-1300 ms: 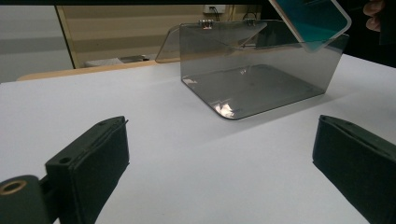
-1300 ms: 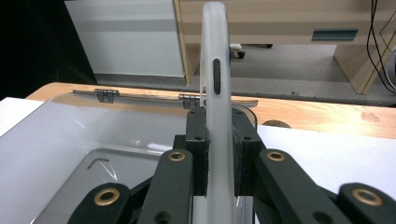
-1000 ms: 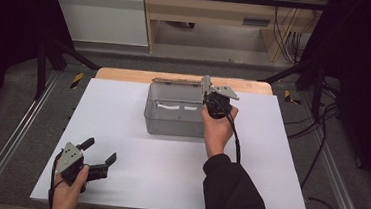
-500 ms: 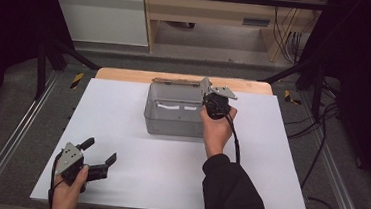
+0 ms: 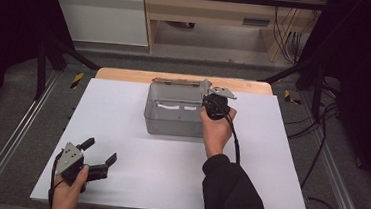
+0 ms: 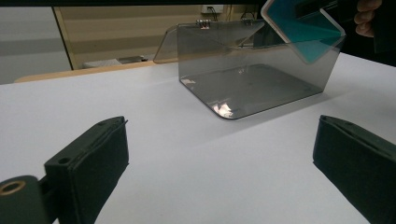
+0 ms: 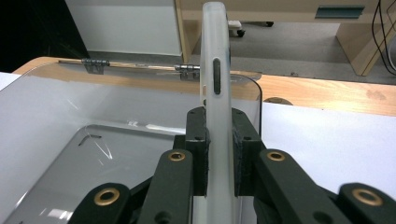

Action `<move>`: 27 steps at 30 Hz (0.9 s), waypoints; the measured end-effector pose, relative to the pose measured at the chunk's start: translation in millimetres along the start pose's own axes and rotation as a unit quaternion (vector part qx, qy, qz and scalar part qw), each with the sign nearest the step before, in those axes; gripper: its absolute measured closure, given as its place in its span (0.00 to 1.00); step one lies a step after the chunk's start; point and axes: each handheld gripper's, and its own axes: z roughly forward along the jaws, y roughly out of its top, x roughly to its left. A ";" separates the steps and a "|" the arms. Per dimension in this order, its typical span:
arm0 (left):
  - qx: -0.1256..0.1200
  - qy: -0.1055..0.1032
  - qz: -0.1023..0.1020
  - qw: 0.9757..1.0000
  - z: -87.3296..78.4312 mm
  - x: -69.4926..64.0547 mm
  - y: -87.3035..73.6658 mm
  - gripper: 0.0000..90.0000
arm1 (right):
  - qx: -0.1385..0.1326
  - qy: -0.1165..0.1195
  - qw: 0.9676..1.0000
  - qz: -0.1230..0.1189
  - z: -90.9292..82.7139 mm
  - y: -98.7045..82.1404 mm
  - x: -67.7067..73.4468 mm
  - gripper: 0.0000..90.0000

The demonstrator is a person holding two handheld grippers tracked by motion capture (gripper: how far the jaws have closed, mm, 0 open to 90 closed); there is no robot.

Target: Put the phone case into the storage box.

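Phone case (image 7: 217, 88), a thin slab with a pale translucent edge and a teal face (image 6: 303, 25), being held edge-on, upright, above the right-hand end of the clear plastic box (image 5: 175, 111). Being pinched low down between the black pads (image 7: 198, 149) of the right gripper (image 5: 209, 97), jaws pressing flat against both faces, most of the slab rising free above the pads. Showing a narrow slot in the pale edge, in the right gripper view. Hanging over the box's right wall in the left gripper view, one corner dipping towards the open top; touching the wall or just clear of it, hard to say from these angles.

Box sitting open-topped at the far middle of the white table (image 5: 121, 129), hinged lid (image 6: 205, 39) tipped back behind it on two small metal hinges (image 7: 93, 64). Standing with a bare grey floor inside, smudged and lightly scratched.

Right hand (image 5: 216, 129) wrapping the gripper body just to the right of the box, dark sleeve (image 5: 231, 193) trailing back towards the near edge, black cable (image 5: 234, 133) looping down beside the wrist.

Left gripper (image 5: 100, 154) lying well apart from the box, near the table's front left corner, held low in the left hand (image 5: 69, 188). Jaws standing wide apart with bare white table between them, pointing roughly towards the box.
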 end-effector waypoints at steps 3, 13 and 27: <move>0.000 0.000 0.000 1.000 0.1 -0.1 0.0 0.04 | 0.002 0.002 1.000 0.001 0.3 -0.2 0.1 0.89; 0.001 -0.002 0.000 1.000 0.4 -0.6 -0.1 0.04 | 0.009 0.003 1.000 0.008 1.4 -2.0 -1.1 0.89; 0.002 -0.004 0.001 1.000 0.7 -0.7 -0.3 0.04 | 0.009 0.004 1.000 0.012 1.8 -4.1 -1.3 0.89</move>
